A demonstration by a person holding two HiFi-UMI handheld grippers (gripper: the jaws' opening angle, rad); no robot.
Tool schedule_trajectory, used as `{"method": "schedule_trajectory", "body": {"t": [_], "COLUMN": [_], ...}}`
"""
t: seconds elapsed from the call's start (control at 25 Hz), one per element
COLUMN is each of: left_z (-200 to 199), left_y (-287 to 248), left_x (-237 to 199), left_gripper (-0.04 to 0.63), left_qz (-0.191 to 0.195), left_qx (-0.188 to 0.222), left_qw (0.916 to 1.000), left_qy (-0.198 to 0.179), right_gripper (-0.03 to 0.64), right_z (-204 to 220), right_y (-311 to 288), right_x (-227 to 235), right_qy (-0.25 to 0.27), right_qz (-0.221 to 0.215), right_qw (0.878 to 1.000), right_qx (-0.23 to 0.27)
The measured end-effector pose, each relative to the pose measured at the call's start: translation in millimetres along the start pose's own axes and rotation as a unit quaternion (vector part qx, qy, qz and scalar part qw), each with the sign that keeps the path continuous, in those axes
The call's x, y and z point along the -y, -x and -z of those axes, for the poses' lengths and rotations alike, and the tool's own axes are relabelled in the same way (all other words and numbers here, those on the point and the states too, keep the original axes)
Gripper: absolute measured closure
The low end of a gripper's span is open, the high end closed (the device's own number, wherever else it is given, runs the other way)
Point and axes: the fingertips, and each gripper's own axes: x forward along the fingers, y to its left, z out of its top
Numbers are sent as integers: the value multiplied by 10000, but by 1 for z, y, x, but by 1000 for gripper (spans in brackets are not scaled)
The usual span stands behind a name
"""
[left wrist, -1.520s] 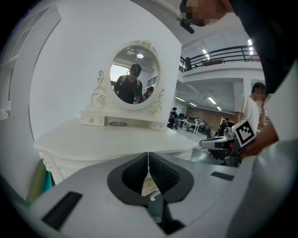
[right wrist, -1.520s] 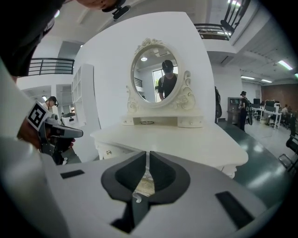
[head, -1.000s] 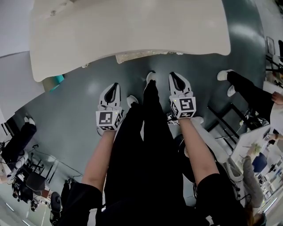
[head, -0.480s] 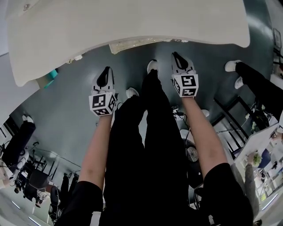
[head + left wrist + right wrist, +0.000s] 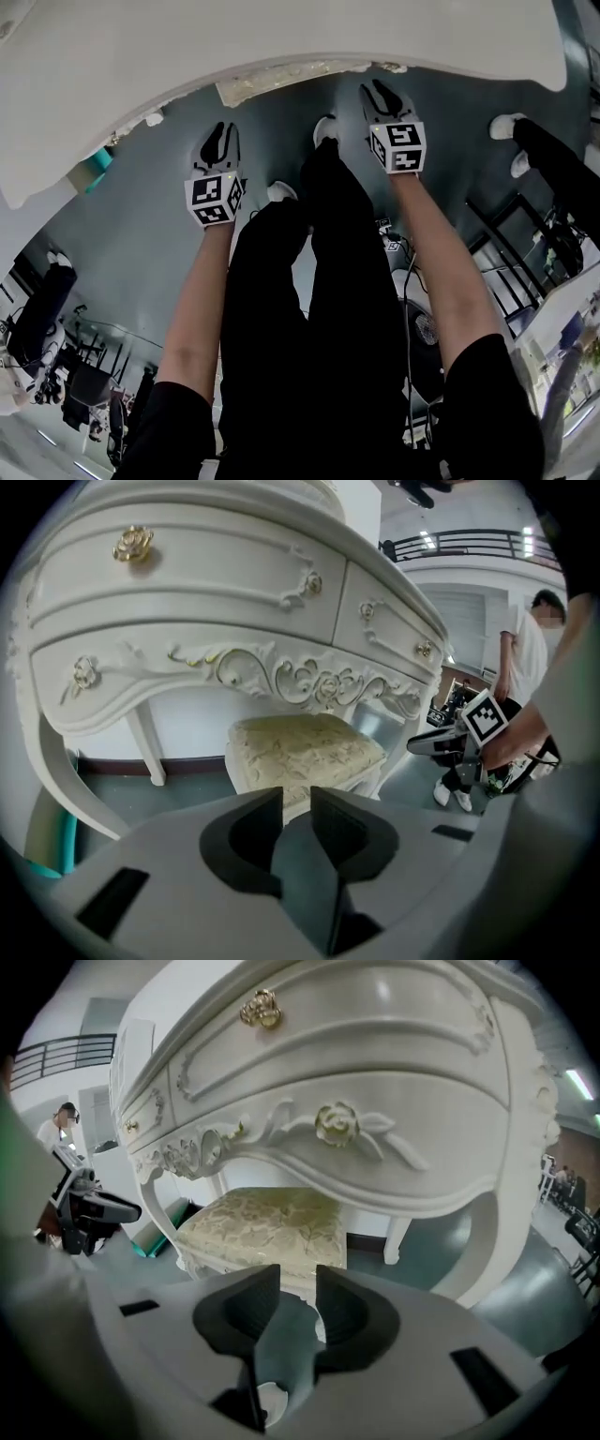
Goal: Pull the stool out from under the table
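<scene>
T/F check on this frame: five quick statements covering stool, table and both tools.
1. The stool sits under the table. True.
2. The left tool is clamped on the stool. False: its jaws have just been opening and stand apart, with nothing between them, short of the stool.
3. The right tool has its jaws apart with nothing between them. True; they have just been opening.
4. The cushion is plain red. False: it is cream with a leafy pattern.
5. The drawer knob is gold. True.
</scene>
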Motion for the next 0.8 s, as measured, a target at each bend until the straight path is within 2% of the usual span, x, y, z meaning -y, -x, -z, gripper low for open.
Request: {"method": "schedule_trajectory", "body": {"t": [0.12, 0.32, 0.48, 0.64, 0.8], "left_z": [15, 41, 55, 59, 64], "left_y": [-17, -35, -50, -65, -75], "left_x": [-7, -11, -20, -18, -19], "left_gripper": [467, 419, 400, 385, 368], "left_qz": [93, 87, 59, 64, 44], "left_qx": [-172, -442, -507, -510, -497], "left_qw": [9998, 9989, 9986, 9985, 9985], "left_qy": [83, -143, -101, -167, -215], "right_gripper": [495, 435, 399, 388, 383], "right_z": [12, 37, 49, 54, 58], "right_y": [-18, -36, -50, -60, -67], "right_x": [2, 14, 19, 30, 38], "right_qy": [210, 459, 402, 440, 266], "right_qz": [-86, -60, -21, 44, 157], "right_qw": [9995, 9974, 9972, 9973, 9978], "right_qx": [-213, -547, -624, -589, -578]}}
